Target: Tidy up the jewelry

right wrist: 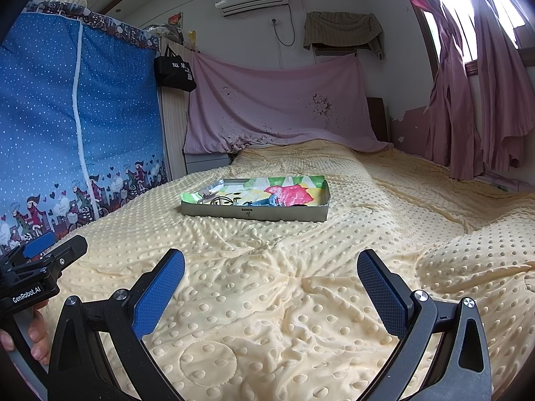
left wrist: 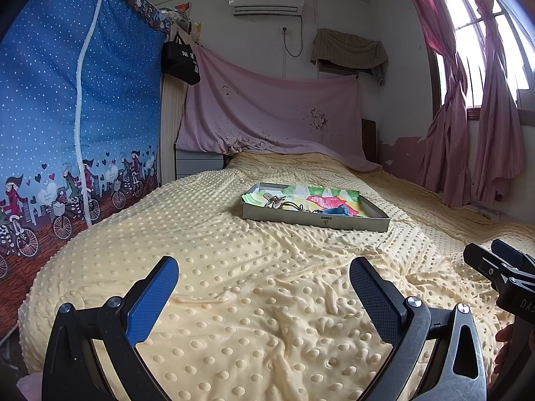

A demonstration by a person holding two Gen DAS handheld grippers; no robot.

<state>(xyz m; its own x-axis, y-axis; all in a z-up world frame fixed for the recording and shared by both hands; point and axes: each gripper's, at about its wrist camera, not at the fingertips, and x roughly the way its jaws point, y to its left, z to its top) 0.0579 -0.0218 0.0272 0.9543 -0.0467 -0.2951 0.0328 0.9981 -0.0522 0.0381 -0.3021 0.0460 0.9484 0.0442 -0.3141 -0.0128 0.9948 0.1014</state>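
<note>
Two grippers, your left (left wrist: pixel 264 287) and right (right wrist: pixel 271 280), jaws spread wide, empty, above dimpled yellow bedspread (left wrist: pixel 234 267). Jewelry tray (left wrist: pixel 314 215) mid-bed, well ahead. Pink curtains (left wrist: pixel 468 127) beside window.

"GenRobot.AI" on left tongs (right wrist: pixel 40 250); "DAS" on right tongs (left wrist: pixel 501 260)

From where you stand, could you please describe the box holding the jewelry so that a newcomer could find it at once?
Start at the bed with the pale yellow dotted blanket that fills the room. Near its middle lies a shallow grey open box. It is the only container on the blanket, lined with bright green, red and yellow paper, with small jewelry pieces lying loose inside.
</note>
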